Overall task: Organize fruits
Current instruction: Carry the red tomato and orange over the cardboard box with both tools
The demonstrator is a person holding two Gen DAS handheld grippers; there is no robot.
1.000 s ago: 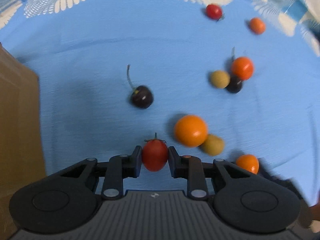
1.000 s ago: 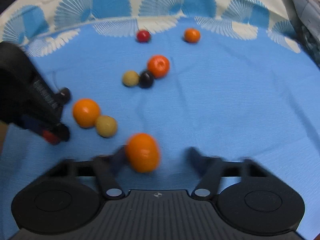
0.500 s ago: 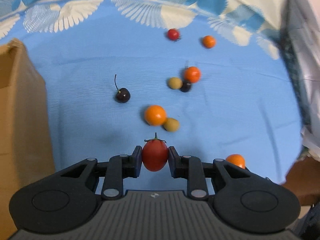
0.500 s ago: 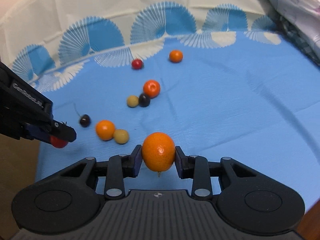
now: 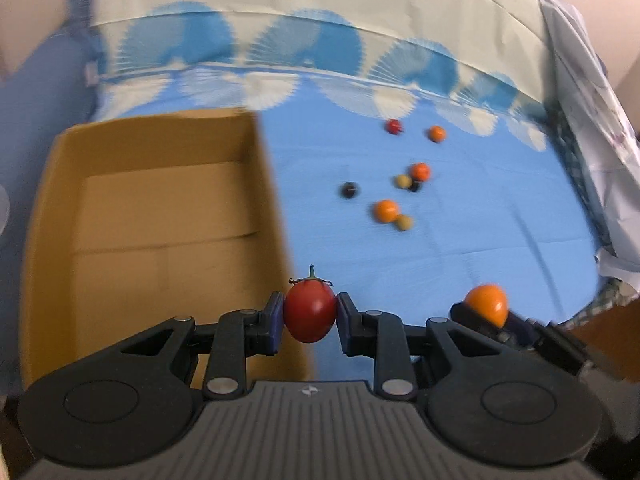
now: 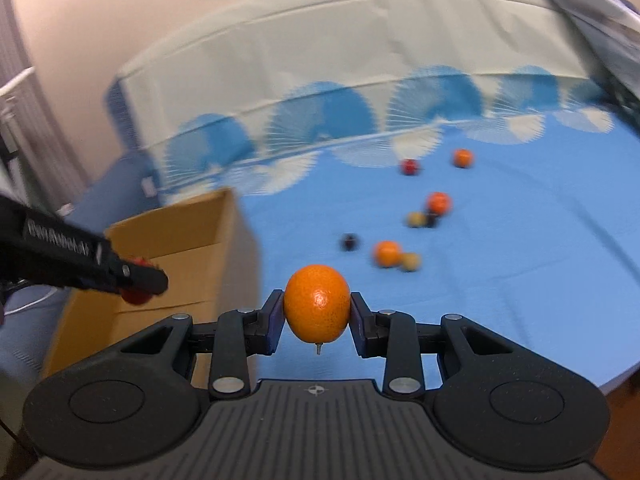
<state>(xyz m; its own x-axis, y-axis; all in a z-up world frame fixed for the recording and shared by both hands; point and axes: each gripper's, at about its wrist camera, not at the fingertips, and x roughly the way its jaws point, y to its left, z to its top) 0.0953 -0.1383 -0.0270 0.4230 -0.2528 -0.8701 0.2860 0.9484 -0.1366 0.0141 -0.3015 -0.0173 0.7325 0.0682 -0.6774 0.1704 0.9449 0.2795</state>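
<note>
A red tomato [image 5: 310, 311] sits pinched in my left claw [image 5: 310, 318], just past the right wall of the open cardboard box [image 5: 152, 216]. My right claw [image 6: 317, 312] grips an orange [image 6: 317, 303] above the blue cloth [image 5: 480, 240], where small fruits [image 5: 386, 211] lie scattered.

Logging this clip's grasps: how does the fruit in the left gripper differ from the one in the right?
The tomato in the left gripper is red and smooth, with a green stem pointing up; the orange in the right gripper is orange, dimpled, and has a stub pointing down. The tomato sits by the cardboard box wall, the orange over the blue cloth. Both are clamped sideways between the fingers, off the table.
</note>
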